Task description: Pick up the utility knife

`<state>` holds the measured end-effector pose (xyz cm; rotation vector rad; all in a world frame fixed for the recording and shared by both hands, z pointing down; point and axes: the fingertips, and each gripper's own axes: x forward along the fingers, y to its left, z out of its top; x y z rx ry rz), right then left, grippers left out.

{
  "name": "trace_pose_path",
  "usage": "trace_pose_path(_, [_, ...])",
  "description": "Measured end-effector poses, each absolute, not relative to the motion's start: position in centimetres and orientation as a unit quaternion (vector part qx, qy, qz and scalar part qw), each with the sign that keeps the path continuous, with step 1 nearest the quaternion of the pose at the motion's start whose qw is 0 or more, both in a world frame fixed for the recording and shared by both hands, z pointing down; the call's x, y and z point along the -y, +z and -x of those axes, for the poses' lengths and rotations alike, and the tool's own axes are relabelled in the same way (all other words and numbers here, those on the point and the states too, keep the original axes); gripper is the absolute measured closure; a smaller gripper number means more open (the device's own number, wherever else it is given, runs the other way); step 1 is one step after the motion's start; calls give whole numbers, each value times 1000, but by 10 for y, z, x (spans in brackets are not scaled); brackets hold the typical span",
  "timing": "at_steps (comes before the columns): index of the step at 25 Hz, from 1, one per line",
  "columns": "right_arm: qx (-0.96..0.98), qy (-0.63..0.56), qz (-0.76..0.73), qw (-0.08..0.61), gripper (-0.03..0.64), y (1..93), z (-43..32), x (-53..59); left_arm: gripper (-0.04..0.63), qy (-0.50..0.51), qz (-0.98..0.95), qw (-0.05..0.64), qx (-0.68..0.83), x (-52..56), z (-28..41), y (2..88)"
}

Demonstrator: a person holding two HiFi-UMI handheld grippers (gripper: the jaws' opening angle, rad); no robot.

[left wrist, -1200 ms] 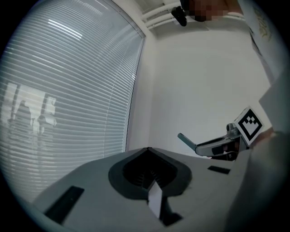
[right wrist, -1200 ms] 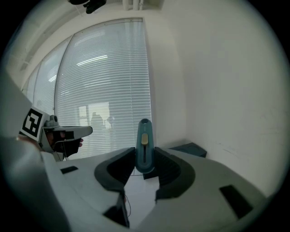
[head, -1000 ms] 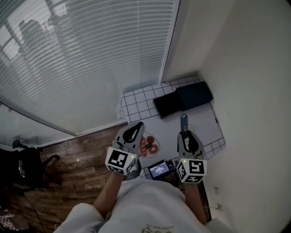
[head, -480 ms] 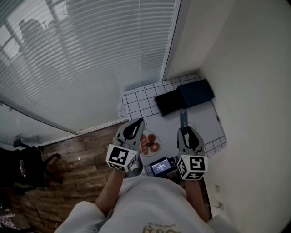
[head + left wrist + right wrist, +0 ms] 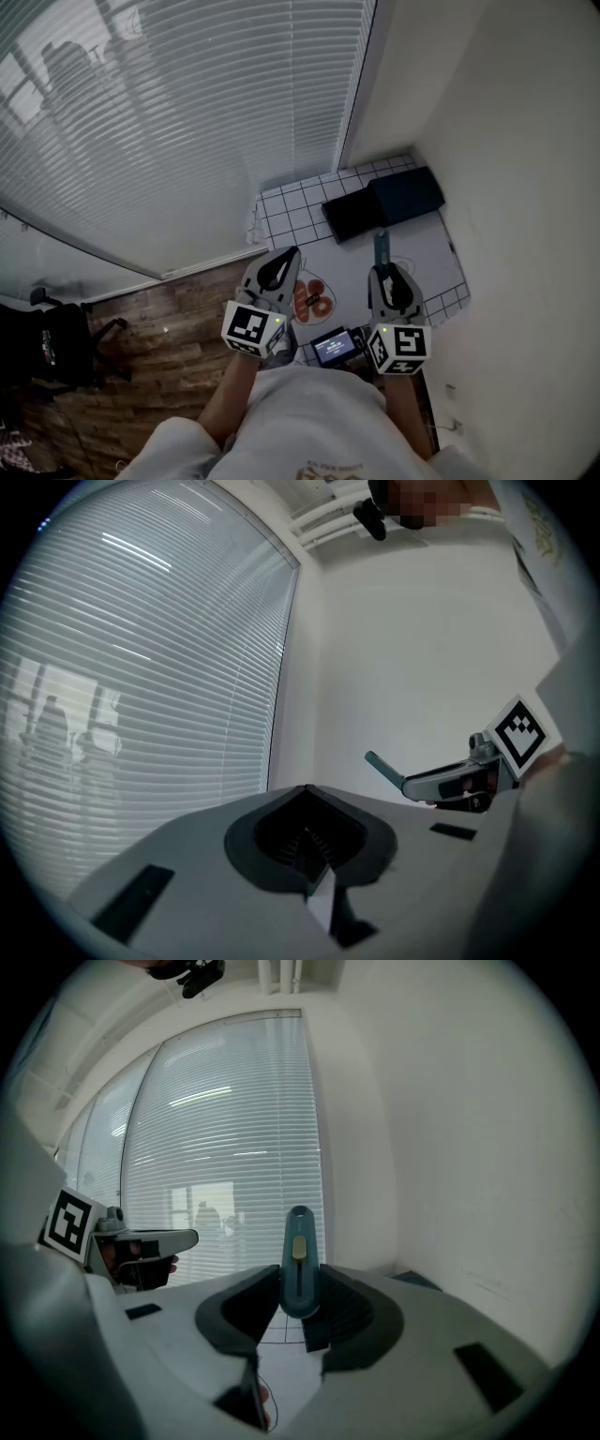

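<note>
My right tool [image 5: 385, 273] is clenched on the utility knife [image 5: 381, 246]. In the right gripper view the teal handle [image 5: 298, 1251] stands between the two pads, its yellow slider facing the camera and its rounded end sticking out at twelve o'clock. I judge the knife is already clear of the desk [image 5: 291, 212], so the job now is to carry it cleanly. I would hold the grip firm and even, because the pads hold only the lower stretch of the handle and the long free end could pivot if I jerk. I would lift straight and slowly, with the wrist near level, and stay off the wall at three o'clock.

My left tool [image 5: 284, 261] is closed on nothing. In its own view the jaws [image 5: 307, 799] meet with no gap, and it hangs at nine o'clock of the right one, well apart from it.

The part of the knife inside the jaws is hidden, so I cannot say whether any blade is out. The reddish round thing [image 5: 307, 298] between the tools is partly covered by the left tool, and I cannot name it. The small screen [image 5: 333, 347] at six o'clock is too small to read. The black box [image 5: 349, 215] and the navy box [image 5: 406, 194] at twelve o'clock sit touching; what they contain does not show.
</note>
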<state>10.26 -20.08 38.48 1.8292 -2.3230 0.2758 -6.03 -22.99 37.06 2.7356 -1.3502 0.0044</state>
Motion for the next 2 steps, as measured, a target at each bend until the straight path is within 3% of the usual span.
trace_pose_path(2, [780,91,-613,85,477,383,-102,200,588,1,-895,46,443,229,61,370])
